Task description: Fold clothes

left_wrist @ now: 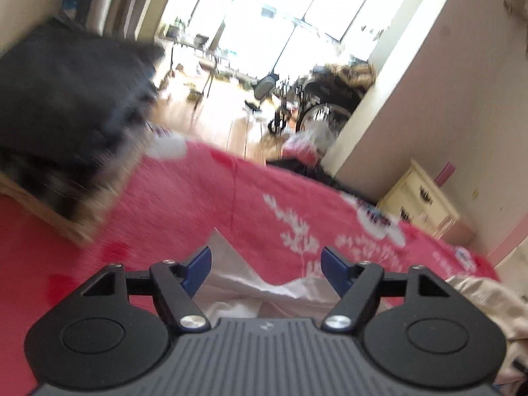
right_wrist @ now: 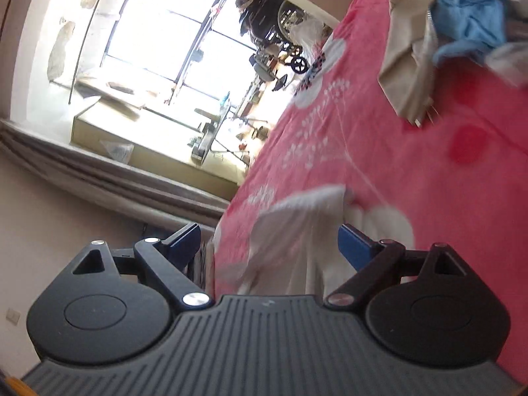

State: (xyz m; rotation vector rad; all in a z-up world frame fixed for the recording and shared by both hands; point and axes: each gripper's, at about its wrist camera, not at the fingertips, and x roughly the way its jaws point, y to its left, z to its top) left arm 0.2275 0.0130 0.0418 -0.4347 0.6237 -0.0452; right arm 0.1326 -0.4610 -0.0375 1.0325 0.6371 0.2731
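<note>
Pink and soft, the big bed cover (left_wrist: 231, 204) fills both views, with white flowers and leaves printed on it. The pictures are blurry.

At the bed's far left edge sits a dark stack of clothes (left_wrist: 66, 99), flat and squarish, on what looks like a box. I cannot tell if it is neatly folded. Toward the bed's other side lies a loose heap, a tan cloth (right_wrist: 406, 66) with a crumpled blue cloth (right_wrist: 472, 23) on top.

A pale white garment (left_wrist: 237, 283) lies on the bed just under the left gripper (left_wrist: 266, 259). It looks thin and smooth, with one pointed corner sticking up. The right gripper (right_wrist: 270, 241) hangs over the same pale cloth (right_wrist: 297, 231) near the bed's edge. Both grippers have their blue fingers (left_wrist: 333, 260) spread wide apart, holding nothing.

What could go wrong: I think the thin cloth could slip out or bunch up if the fingers pinch only a little bit of it. The part near the edge could slide off the bed. The soft cover could get pinched too.
</note>
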